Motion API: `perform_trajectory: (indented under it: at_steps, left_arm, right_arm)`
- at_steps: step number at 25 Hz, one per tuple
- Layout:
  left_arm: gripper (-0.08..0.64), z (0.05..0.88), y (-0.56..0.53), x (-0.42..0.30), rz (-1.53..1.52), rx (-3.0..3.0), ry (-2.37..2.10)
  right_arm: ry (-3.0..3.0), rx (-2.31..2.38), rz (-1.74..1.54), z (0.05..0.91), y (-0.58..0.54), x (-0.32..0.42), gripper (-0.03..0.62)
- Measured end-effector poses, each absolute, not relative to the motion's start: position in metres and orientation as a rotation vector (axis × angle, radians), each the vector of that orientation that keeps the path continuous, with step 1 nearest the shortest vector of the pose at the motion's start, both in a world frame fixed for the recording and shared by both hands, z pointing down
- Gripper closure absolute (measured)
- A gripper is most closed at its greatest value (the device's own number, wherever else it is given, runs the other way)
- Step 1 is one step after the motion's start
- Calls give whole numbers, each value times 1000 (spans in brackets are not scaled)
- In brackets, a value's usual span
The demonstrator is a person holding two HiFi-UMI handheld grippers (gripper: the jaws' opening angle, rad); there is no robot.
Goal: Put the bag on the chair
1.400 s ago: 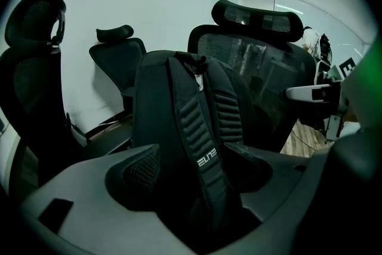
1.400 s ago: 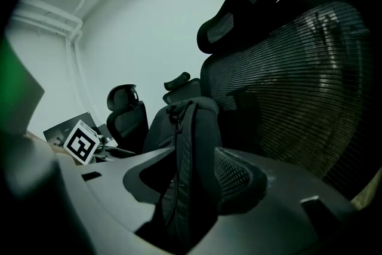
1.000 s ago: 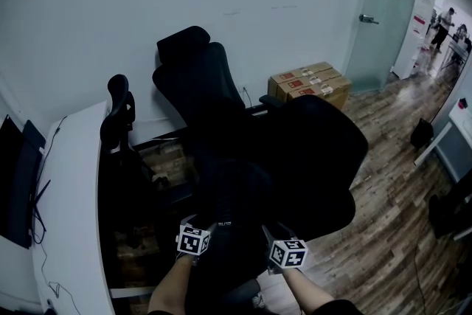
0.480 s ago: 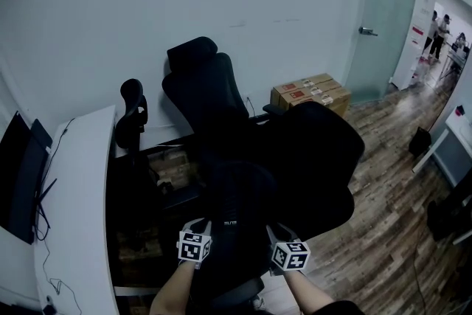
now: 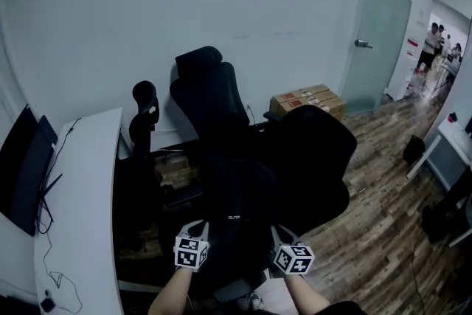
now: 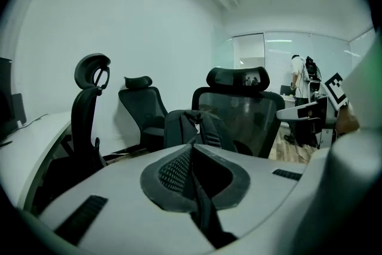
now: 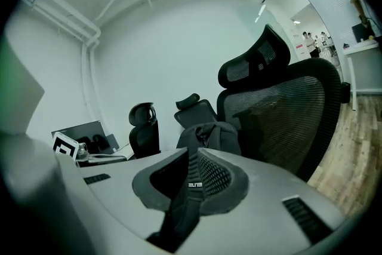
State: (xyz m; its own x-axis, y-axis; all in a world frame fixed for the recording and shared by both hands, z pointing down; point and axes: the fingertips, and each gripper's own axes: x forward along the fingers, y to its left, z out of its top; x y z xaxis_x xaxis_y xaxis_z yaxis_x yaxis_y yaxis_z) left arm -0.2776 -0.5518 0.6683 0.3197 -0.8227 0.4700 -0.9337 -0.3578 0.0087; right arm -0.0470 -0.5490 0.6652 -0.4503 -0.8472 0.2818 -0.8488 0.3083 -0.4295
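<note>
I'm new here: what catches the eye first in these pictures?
A black bag is at the centre, in front of a big black office chair. The left tool is shut on one bag strap; the right tool is closing its jaws on the other strap. Cardboard boxes sit by the far wall.

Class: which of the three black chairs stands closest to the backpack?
The mesh-backed chair directly behind the backpack; the chair by the wall and the chair by the desk stand farther back.

Straight ahead of the left gripper [image 5: 200, 229], the black fabric backpack [image 5: 234, 188] and tall black mesh-backed office chair [image 5: 313, 151] block passage. A white desk [image 5: 77, 181] hems its left, and open wooden floor [image 5: 383, 232] lies far right.
</note>
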Motion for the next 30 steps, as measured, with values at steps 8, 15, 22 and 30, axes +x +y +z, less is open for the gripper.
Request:
perform_trajectory:
  at_steps: [8, 15, 22, 30]
  left_arm:
    - [540, 625, -490, -280, 450, 2381, -1602]
    - [540, 590, -429, -268, 383, 2470, -1563]
    - [540, 569, -365, -256, 312, 2515, -1526]
    - [540, 558, -296, -252, 289, 2527, -1570]
  right_arm:
    - [-2589, 1659, 748, 627, -497, -51, 526]
    - [-2635, 1654, 670, 596, -443, -53, 531]
    - [-2661, 1668, 610, 574, -386, -49, 532]
    - [-2717, 1629, 578, 559, -317, -49, 532]
